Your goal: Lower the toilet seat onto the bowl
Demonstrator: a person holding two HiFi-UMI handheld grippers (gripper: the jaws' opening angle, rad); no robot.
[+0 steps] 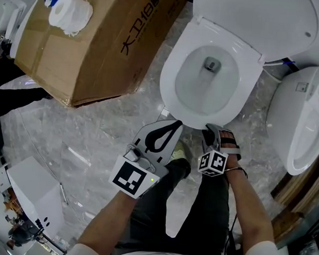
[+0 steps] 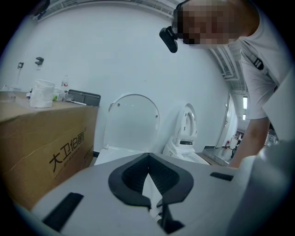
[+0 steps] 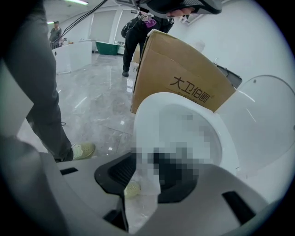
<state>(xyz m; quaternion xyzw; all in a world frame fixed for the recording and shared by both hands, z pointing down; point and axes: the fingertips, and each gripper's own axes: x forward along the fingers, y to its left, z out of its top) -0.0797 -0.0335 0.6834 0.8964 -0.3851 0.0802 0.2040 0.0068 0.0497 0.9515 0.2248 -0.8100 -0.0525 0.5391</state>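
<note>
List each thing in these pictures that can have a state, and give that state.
Toilet seat, raised upright.
Toilet bowl, uncovered.
Left gripper, jaws shut, empty.
Right gripper, jaw tips blurred, state unclear.
Cardboard box, closed.

Floor: grey marble tiles, glossy, pale veining. Large cardboard box stands far left, black print on side. Toilet stands just right of it, centre far. Second toilet at right, near first, apart from it. White box near left. Person's pale shoe flat on tiles, near side of toilet.
</note>
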